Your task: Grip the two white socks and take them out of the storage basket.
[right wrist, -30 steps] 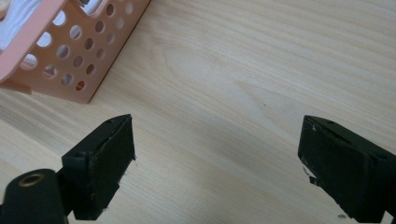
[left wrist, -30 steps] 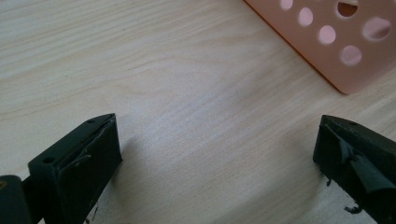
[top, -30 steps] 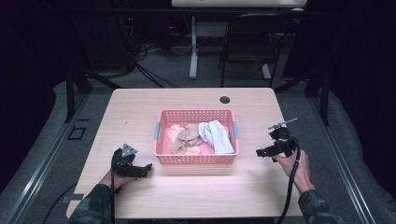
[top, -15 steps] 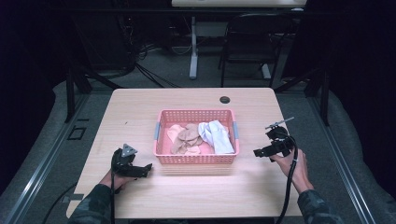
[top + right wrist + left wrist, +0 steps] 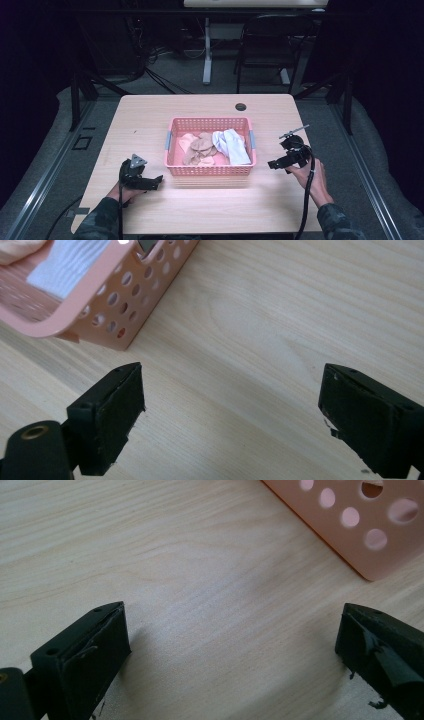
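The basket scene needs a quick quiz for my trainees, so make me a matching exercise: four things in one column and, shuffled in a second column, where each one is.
Things:
1. white cloth
2. tan cloths
3. left gripper
4. right gripper

Places:
A. on the table, off the pink basket's left front corner
B. in the basket's right part
C. held off the basket's right side
D. in the basket's middle and left

Pairs: 1-B, 2-D, 3-A, 4-C
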A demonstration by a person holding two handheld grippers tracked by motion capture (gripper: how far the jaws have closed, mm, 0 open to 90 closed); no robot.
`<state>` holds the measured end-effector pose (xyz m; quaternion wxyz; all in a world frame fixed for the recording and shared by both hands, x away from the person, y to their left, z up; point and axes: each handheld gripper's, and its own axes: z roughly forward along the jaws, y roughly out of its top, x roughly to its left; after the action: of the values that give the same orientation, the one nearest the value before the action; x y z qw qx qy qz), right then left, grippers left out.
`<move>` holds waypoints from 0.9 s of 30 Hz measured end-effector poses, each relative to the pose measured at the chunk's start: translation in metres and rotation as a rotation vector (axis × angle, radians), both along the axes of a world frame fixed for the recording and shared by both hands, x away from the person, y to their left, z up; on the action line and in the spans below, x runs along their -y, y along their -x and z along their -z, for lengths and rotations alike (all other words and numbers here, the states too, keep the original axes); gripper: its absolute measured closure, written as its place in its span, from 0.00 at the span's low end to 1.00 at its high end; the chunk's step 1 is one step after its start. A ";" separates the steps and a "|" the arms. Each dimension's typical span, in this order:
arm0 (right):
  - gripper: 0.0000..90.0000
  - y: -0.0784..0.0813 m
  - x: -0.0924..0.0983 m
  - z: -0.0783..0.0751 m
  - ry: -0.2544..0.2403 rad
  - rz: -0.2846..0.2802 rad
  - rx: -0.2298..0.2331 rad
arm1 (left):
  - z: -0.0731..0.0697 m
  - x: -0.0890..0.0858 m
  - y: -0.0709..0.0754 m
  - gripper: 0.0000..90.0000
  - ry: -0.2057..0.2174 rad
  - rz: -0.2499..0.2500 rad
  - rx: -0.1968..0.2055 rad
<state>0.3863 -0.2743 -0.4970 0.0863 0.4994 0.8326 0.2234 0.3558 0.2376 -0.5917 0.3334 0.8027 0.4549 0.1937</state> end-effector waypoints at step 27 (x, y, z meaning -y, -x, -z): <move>0.10 -0.015 -0.039 -0.058 -0.016 -0.101 0.067 | 0.000 0.000 0.000 0.01 0.000 0.001 -0.001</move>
<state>0.4010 -0.2354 -0.4387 0.0987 0.4495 0.8518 0.2505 0.3558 0.2376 -0.5916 0.3330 0.8031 0.4549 0.1931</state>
